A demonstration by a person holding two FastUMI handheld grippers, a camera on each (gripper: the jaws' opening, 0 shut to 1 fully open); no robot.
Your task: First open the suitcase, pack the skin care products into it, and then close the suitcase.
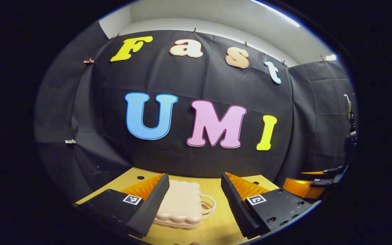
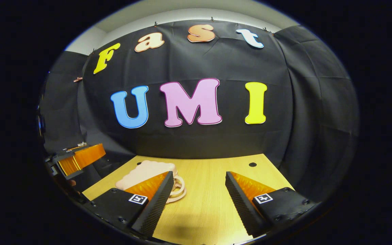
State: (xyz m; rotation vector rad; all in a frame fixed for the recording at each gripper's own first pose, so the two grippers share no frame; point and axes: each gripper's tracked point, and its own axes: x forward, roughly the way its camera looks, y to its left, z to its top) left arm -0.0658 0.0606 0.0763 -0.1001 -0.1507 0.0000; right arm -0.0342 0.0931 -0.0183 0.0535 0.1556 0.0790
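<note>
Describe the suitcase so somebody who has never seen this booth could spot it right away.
Start at the light wooden table that stands before the black cloth wall. On it lies a small pale pink suitcase, flat and closed, seen between the fingers of the left claw. Its wavy, scalloped edge and looped handle on one side set it apart.

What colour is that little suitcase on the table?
Pale pink suitcase, clearest in the left gripper view.

Suitcase (image 1: 179, 204) pale pink, ribbed; table (image 2: 213, 190) light wood grain.

closed suitcase (image 1: 180, 204) between open jaws
</note>
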